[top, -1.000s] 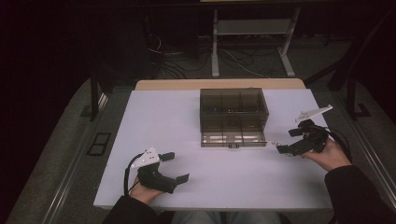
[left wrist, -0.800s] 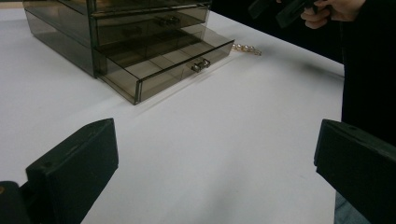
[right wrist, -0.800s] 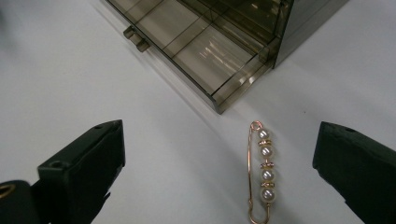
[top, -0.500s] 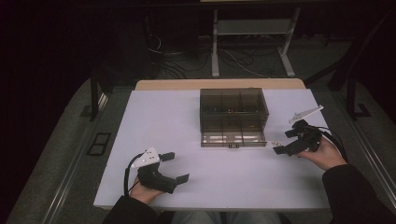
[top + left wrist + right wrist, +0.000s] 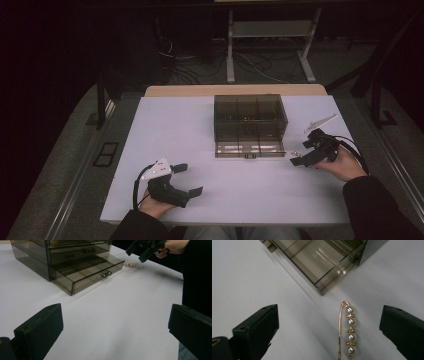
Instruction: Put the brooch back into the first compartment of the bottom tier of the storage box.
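A smoky transparent drawer box (image 5: 250,122) stands mid-table with its bottom drawer (image 5: 87,275) pulled out. A gold pin with several pearls (image 5: 348,331) lies on the white table just off the drawer's right corner, also a small glint in the high view (image 5: 294,153). My right gripper (image 5: 306,150) hovers directly over the pin, jaws spread wide on either side of it, touching nothing. My left gripper (image 5: 187,179) rests open near the table's front left, well away from the box, with nothing between its jaws.
The white table (image 5: 165,130) has bare surface left of the box and along the front. The drawer has a small metal knob (image 5: 107,274). Beyond the far edge are dark floor, cables and a metal stand (image 5: 270,45).
My right gripper has shifted left and slightly forward, closing in over the pearl pin by the drawer corner. The left gripper and the box have stayed put.
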Motion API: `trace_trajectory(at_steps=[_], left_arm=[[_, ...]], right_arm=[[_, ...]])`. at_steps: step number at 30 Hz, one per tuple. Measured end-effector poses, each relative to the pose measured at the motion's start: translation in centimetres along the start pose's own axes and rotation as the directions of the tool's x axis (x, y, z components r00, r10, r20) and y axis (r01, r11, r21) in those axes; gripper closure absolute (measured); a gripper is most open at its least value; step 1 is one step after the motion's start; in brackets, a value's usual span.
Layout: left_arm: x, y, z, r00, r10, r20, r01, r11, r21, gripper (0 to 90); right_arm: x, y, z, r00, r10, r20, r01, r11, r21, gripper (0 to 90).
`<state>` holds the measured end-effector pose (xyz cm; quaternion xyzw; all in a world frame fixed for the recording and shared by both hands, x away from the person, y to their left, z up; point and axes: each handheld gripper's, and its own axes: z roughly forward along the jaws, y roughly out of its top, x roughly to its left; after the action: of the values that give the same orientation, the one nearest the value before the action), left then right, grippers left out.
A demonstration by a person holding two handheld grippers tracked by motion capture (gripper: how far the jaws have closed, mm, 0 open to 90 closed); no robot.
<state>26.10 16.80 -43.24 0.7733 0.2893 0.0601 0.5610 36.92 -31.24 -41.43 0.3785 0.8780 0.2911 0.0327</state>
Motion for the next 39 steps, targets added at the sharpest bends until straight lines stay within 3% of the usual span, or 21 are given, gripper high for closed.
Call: trace_trajectory(at_steps=[2, 6, 20, 33, 39], left_arm=[[0.0, 0.0, 0.0, 1.0000, -0.001, 0.000, 0.001, 1.0000, -0.001, 0.0], [0.0, 0.0, 0.0, 1.0000, 0.002, 0.000, -0.002, 1.0000, 0.001, 0.0], [0.0, 0.0, 0.0, 1.0000, 0.005, 0.000, -0.005, 1.0000, 0.004, 0.0], [0.0, 0.0, 0.1, 1.0000, 0.006, 0.001, -0.006, 1.0000, 0.005, 0.0], [-0.1, 0.0, 0.0, 1.0000, 0.008, 0.002, -0.008, 1.0000, 0.002, 0.0]], right_arm=[[-0.3, -0.1, -0.1, 0.9999, -0.010, -0.009, 0.010, 1.000, -0.008, 15.2], [-0.6, -0.3, 0.0, 0.9999, -0.005, 0.012, 0.005, 1.000, -0.008, 18.3], [-1.5, -0.6, 0.4, 0.9997, -0.015, 0.019, 0.015, 1.000, 0.004, 31.5], [-1.5, -0.7, 1.0, 0.9980, -0.037, 0.052, 0.036, 0.999, 0.031, 52.8], [-1.1, -0.8, 1.6, 0.9951, -0.069, 0.072, 0.065, 0.997, 0.052, 61.7]])
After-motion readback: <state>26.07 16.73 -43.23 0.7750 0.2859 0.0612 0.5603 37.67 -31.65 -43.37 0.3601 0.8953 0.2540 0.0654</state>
